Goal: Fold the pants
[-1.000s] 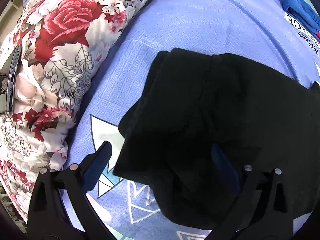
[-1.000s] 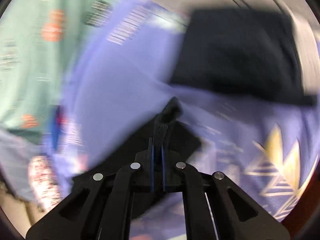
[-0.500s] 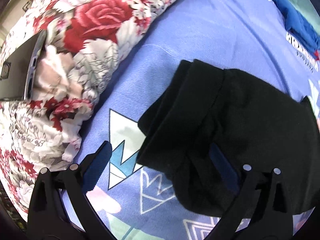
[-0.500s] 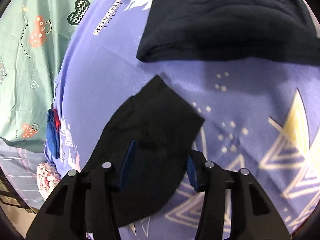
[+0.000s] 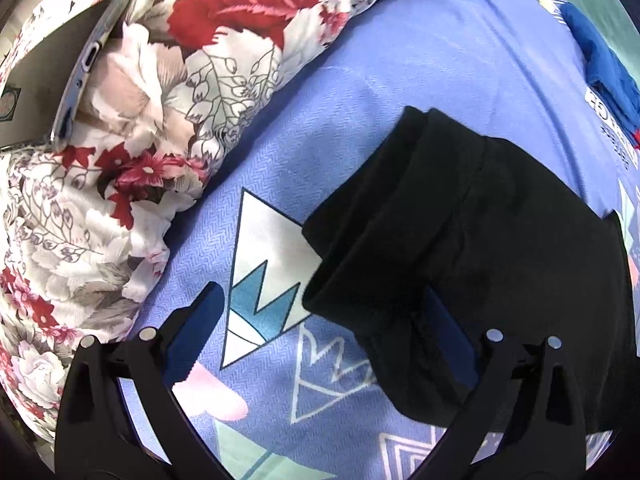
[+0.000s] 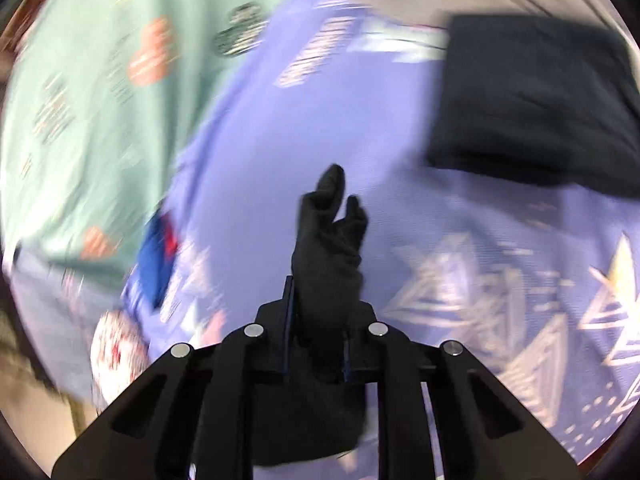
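The black pants [image 5: 480, 240] lie partly folded on the purple patterned bedsheet [image 5: 400, 60]. My left gripper [image 5: 320, 300] hangs above their near edge, pointing steeply down and open; its right finger [image 5: 444, 332] is over the black cloth and its left one over the sheet. In the blurred right wrist view, my right gripper [image 6: 318, 320] has its jaws closing on a bunched corner of the black pants [image 6: 328, 248], which stands up between the narrow pads and is raised off the sheet.
A floral quilt [image 5: 160, 80] is heaped at the left with a phone [image 5: 40, 80] lying on it. A blue garment [image 5: 608, 64] lies at the far right. A folded dark garment [image 6: 540, 100] rests at the upper right of the right wrist view.
My right gripper opened over the flat pants corner, then closed on it again and lifted it bunched. My left gripper stayed open while the pants slid right in its view.
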`<state>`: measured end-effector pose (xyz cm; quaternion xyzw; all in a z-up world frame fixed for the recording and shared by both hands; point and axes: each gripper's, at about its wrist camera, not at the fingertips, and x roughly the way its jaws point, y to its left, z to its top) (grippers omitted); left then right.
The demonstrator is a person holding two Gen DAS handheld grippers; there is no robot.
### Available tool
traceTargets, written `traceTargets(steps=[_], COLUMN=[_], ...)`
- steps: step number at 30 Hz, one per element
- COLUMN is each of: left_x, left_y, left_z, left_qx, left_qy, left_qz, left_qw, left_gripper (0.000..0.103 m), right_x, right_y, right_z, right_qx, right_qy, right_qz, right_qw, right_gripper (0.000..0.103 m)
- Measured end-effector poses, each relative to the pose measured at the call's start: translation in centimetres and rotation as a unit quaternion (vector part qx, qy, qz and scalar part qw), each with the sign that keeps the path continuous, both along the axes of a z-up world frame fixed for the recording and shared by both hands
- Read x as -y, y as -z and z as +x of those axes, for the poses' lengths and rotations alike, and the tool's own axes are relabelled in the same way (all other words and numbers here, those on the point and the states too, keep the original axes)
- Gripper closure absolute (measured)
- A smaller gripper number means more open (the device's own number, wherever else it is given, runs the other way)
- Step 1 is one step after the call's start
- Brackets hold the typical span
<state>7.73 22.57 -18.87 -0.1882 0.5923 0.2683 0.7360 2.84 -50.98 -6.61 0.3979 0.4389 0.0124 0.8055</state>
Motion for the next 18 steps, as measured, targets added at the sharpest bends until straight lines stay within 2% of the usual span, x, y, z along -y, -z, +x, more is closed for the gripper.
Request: traceTargets(steps=[2,5,11,13,16,18], left_x=[-0.1,-0.2,-1.7,-1.6,-1.5,-2.5], left_y=[0.1,-0.2,-1.5,-1.6,-1.7,-1.6], left_z=[0.4,1.0,0.4,0.6,0.8,0.0], left_qx=[-0.001,0.005,0.027,0.029,0.032,0.034], left_qy=[0.007,0.008,0.002,-0.002,-0.012,-0.014], left_qz=[0.010,0.009,-0.004,-0.007,-0.010,-0.012], left_qw=[0.9999,0.9999,0.9996,0.9996,0.9994,0.9992], left_gripper=[0.004,0.005,0.008,0.008,0.009,0.010], right_x=[-3.6,-9.6,-21.8,-25.6,-30.9,-33.3], right_y=[-1.7,-2.1,1.8,3.2,5.5,7.0], right_z=[0.7,2.1,4.1,4.6,4.5,4.1], right_qx=[0.020,0.029,0.004,-0.004,-0.019,-0.034], right_qy=[-0.048,-0.111,-0.233,-0.272,-0.337,-0.367], right_qz=[-0.009,-0.015,-0.061,-0.074,-0.107,-0.128], right_qw=[0.999,0.993,0.970,0.959,0.935,0.921], right_gripper=[0.085,0.085,0.085,0.085,0.084,0.078])
